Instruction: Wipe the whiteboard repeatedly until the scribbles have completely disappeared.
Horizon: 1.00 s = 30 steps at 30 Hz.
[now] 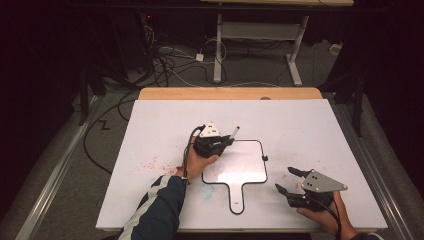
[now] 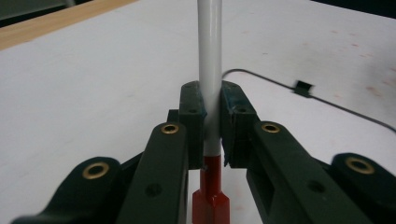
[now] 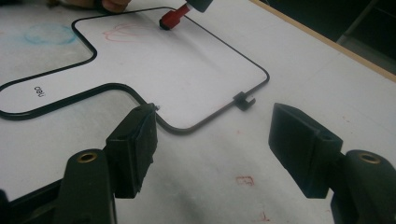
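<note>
A paddle-shaped whiteboard (image 1: 245, 165) with a black rim and a short handle lies flat at the table's middle. My left gripper (image 1: 229, 140) is at its far left corner, shut on a marker (image 1: 235, 132) with a white barrel. In the left gripper view the jaws clamp the barrel (image 2: 208, 70) just above its red end. In the right gripper view that red end (image 3: 172, 18) points down at the whiteboard (image 3: 187, 70), beside a faint red scribble (image 3: 123, 33). My right gripper (image 1: 284, 179) rests open to the right of the board's handle, with nothing between its jaws.
A white sheet (image 1: 310, 130) covers the wooden table (image 1: 230, 93). It carries red smudges (image 1: 155, 164) at the left and a faint blue ring (image 1: 207, 190) beside the board's handle. Cables and another table's legs stand on the floor beyond.
</note>
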Available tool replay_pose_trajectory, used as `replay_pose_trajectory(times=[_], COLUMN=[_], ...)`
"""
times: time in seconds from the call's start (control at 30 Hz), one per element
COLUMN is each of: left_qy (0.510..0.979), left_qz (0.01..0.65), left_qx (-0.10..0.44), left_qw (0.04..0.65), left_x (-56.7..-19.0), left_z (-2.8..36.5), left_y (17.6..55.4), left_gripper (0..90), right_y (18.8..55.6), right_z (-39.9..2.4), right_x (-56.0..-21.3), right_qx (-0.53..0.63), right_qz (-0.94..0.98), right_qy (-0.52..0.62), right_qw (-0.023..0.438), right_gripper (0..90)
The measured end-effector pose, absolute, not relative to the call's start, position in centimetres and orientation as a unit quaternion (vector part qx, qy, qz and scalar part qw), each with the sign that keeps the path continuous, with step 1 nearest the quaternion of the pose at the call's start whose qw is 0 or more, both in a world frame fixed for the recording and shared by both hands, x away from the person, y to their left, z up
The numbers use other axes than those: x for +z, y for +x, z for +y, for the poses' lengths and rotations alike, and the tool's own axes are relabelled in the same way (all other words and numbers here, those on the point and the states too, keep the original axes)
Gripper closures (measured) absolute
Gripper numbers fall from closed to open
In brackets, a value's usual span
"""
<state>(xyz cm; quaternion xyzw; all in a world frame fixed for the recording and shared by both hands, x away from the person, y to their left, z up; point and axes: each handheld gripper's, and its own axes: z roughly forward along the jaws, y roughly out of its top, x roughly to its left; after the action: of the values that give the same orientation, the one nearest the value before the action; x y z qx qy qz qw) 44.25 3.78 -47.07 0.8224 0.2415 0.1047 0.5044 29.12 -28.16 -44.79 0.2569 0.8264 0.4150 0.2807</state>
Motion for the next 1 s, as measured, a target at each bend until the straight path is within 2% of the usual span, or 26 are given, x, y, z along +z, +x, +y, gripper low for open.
replay_pose_trajectory(times=[0.17, 0.33, 0.6, 0.7, 0.77, 0.9, 1.0], left_qy=[0.831, 0.827, 0.852, 0.851, 0.843, 0.836, 0.849], left_qz=[0.228, 0.240, 0.198, 0.208, 0.237, 0.251, 0.220], left_qx=[0.107, 0.105, 0.096, 0.111, 0.122, 0.101, 0.080], left_qw=[0.496, 0.497, 0.474, 0.468, 0.467, 0.476, 0.474], left_x=[-46.8, -46.9, -46.7, -46.7, -47.1, -47.3, -47.2], left_z=[3.5, 5.0, 5.0, 5.8, 7.1, 7.5, 6.0], left_y=[43.7, 43.8, 41.7, 42.0, 42.8, 42.9, 41.5], left_gripper=[78.6, 78.6, 78.6, 78.6, 78.6, 78.5, 78.5], right_y=[29.0, 28.9, 28.9, 28.9, 28.9, 29.0, 29.0], right_z=[-28.3, -28.5, -28.3, -28.2, -28.2, -28.2, -28.2], right_x=[-44.7, -44.7, -44.6, -44.6, -44.7, -44.7, -44.6], right_qx=[0.416, 0.416, 0.414, 0.412, 0.411, 0.410, 0.411], right_qz=[0.826, 0.825, 0.827, 0.828, 0.828, 0.829, 0.828], right_qy=[0.257, 0.258, 0.256, 0.256, 0.256, 0.256, 0.256], right_qw=[0.281, 0.283, 0.282, 0.281, 0.281, 0.282, 0.282], right_gripper=[33.2, 33.2, 33.2, 33.2, 33.2, 33.1, 33.2])
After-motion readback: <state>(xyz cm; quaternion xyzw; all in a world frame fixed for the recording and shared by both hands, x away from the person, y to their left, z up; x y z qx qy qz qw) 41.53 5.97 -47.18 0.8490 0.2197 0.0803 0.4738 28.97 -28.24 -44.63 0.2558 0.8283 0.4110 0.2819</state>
